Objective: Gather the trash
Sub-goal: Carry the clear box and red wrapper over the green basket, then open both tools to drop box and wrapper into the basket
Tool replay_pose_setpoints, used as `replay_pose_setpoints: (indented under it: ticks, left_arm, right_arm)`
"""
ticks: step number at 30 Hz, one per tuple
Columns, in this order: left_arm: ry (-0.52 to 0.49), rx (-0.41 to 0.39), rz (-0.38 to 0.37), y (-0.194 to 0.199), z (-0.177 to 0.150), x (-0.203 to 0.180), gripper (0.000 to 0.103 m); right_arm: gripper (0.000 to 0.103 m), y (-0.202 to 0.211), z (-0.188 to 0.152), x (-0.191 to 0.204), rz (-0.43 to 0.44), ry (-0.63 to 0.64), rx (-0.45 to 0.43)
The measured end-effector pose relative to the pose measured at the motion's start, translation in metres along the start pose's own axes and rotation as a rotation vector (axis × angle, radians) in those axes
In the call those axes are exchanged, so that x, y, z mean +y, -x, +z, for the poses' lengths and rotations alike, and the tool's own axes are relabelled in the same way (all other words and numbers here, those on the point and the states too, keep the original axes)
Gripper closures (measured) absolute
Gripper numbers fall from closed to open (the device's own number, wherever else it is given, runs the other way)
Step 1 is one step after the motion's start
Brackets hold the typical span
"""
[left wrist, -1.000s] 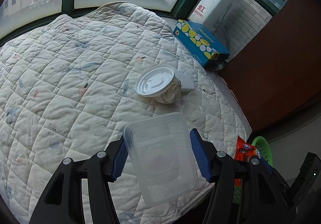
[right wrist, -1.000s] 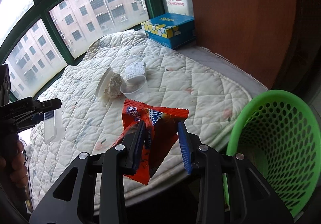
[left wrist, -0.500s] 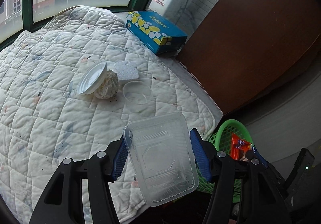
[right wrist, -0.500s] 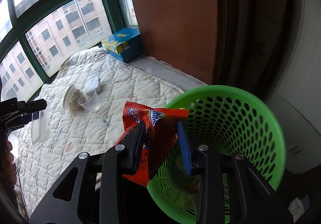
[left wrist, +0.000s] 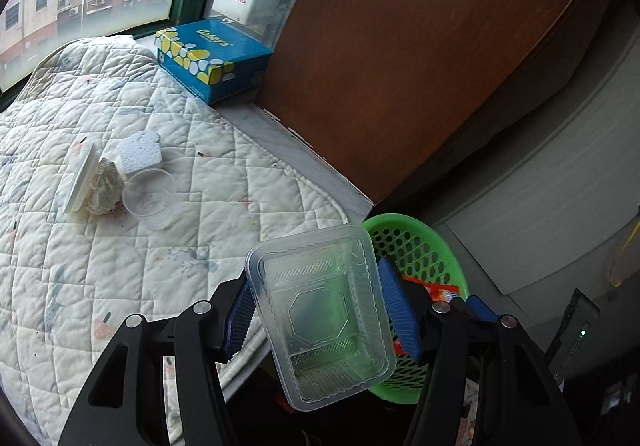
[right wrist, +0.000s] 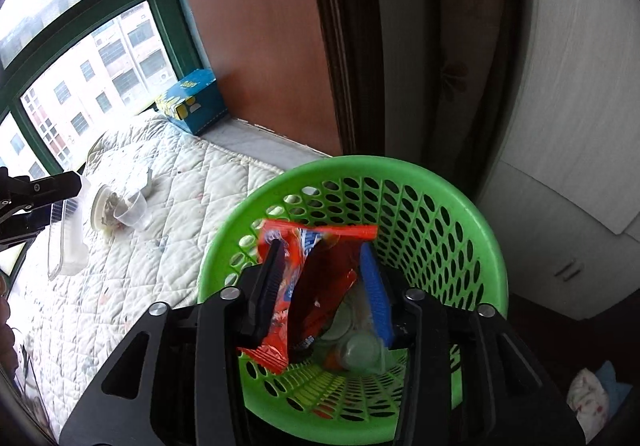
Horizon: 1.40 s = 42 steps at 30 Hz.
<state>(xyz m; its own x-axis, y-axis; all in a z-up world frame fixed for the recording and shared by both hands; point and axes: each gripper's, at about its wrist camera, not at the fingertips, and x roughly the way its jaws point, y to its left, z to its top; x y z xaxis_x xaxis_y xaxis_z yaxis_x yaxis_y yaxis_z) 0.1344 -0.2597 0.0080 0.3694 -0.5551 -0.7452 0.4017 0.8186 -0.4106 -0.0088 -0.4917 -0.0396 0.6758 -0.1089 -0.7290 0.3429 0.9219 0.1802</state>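
Observation:
My left gripper (left wrist: 320,310) is shut on a clear plastic food container (left wrist: 320,310) and holds it over the mattress edge, next to the green basket (left wrist: 416,246). My right gripper (right wrist: 324,266) stands open over the green basket (right wrist: 452,214); the red snack wrapper (right wrist: 304,270) hangs loosely between its spread fingers, inside the basket mouth. Bottle caps and other trash lie at the basket's bottom. On the quilted mattress (left wrist: 120,246) lie a clear plastic cup (left wrist: 150,198), a crumpled paper wad (left wrist: 105,190), a white lid (left wrist: 80,182) and a white sponge (left wrist: 140,150).
A blue tissue box (left wrist: 208,58) sits on the sill at the mattress's far corner. A brown wooden panel (left wrist: 400,46) rises beside the basket. Windows run behind the mattress. A white cabinet (right wrist: 580,126) stands to the right of the basket.
Both grippers swung right from the mattress toward the basket. My right gripper's fingers have spread, and the wrapper now sits loose over the basket. The left still grips the container.

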Motion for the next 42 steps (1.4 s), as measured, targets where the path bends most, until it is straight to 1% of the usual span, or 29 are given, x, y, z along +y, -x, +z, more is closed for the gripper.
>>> replay_pose_setpoints:
  ticks: [5, 10, 13, 15, 22, 26, 27, 30, 32, 35, 42]
  left_arm:
    - [-0.047, 0.016, -0.024, -0.014, 0.002, -0.028, 0.046]
    - [-0.076, 0.039, -0.042, -0.029, 0.0, -0.049, 0.046]
    - [-0.096, 0.053, -0.055, -0.038, -0.002, -0.059, 0.046]
    - [-0.108, 0.066, -0.06, -0.045, -0.005, -0.065, 0.046]
    - [-0.146, 0.124, -0.07, -0.069, -0.017, -0.083, 0.045]
    - [-0.144, 0.154, -0.095, -0.08, -0.023, -0.088, 0.041]
    - [-0.143, 0.157, -0.104, -0.081, -0.024, -0.089, 0.037]
    - [-0.147, 0.158, -0.12, -0.082, -0.026, -0.091, 0.036]
    - [-0.162, 0.149, -0.111, -0.078, -0.028, -0.089, 0.036]
    - [-0.165, 0.139, -0.087, -0.072, -0.027, -0.081, 0.036]
    - [-0.138, 0.095, -0.003, -0.051, -0.02, -0.043, 0.036]
  right_arm:
    - [0.052, 0.009, -0.003, -0.014, -0.011, -0.02, -0.011]
    - [0.047, 0.021, -0.007, -0.027, -0.017, -0.032, -0.029]
    - [0.044, 0.027, -0.01, -0.034, -0.027, -0.033, -0.041]
    - [0.04, 0.029, -0.012, -0.038, -0.027, -0.041, -0.046]
    - [0.037, 0.037, -0.02, -0.051, -0.027, -0.068, -0.067]
    - [0.036, 0.04, -0.023, -0.055, -0.027, -0.081, -0.071]
    - [0.036, 0.04, -0.023, -0.055, -0.026, -0.083, -0.072]
    - [0.036, 0.043, -0.025, -0.056, -0.025, -0.084, -0.073]
    - [0.035, 0.044, -0.025, -0.054, -0.02, -0.081, -0.074]
    - [0.033, 0.045, -0.024, -0.05, -0.011, -0.074, -0.08]
    - [0.028, 0.041, -0.017, -0.03, 0.027, -0.04, -0.081]
